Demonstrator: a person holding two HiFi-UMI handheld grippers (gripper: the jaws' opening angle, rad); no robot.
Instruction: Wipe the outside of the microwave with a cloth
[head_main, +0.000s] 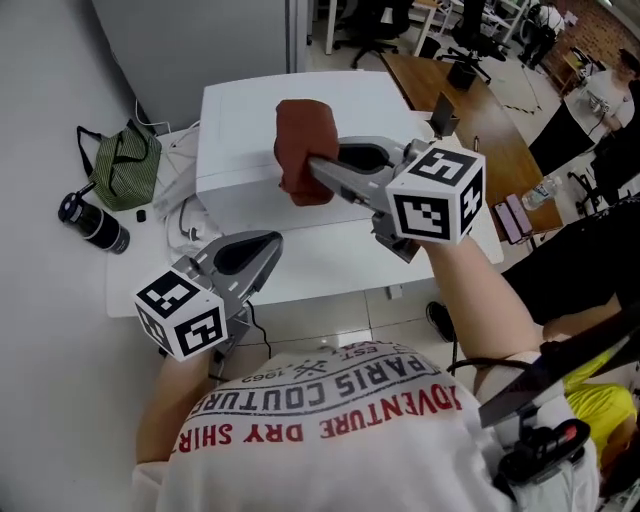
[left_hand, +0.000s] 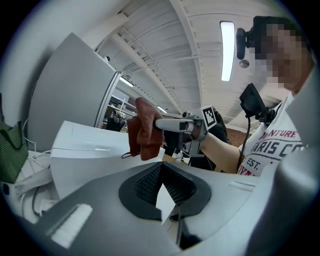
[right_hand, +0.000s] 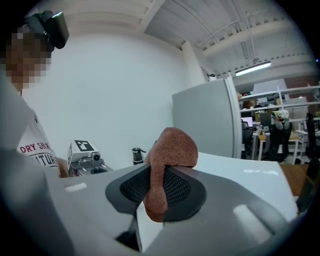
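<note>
Cloth status: the rust-brown terry cloth (head_main: 305, 130) is clamped in the right gripper (head_main: 313, 168). Both jaws are pressed onto a fold of the fabric. Most of the cloth bunches above the jaw tips, and a shorter tail hangs below them. In the right gripper view the cloth (right_hand: 171, 145) fills the gap between the black ribbed pads (right_hand: 180, 189).

Microwave position: the white box-shaped microwave (head_main: 240, 120) stands on a white table (head_main: 330, 260), towards the far side of the tabletop. The person holds the cloth over the microwave's top panel. No view shows whether the fabric touches the panel.

Left gripper (head_main: 270, 242): it is held nearer the person, close to the table's front edge and left of the right gripper, apart from the cloth. In the left gripper view the left gripper (left_hand: 160, 169) has its jaws closed tip to tip with nothing between them. The same view shows the cloth (left_hand: 142, 132) hanging from the right gripper (left_hand: 162, 124) beside the microwave (left_hand: 85, 150).

Surroundings:
- A green fabric bag (head_main: 125, 165) sits left of the microwave.
- A black cylindrical flask (head_main: 92, 222) lies on its side just beside the bag.
- White cables (head_main: 185, 215) lie loose against the microwave's left side.
- A brown wooden table (head_main: 490, 130) stands to the right.
</note>
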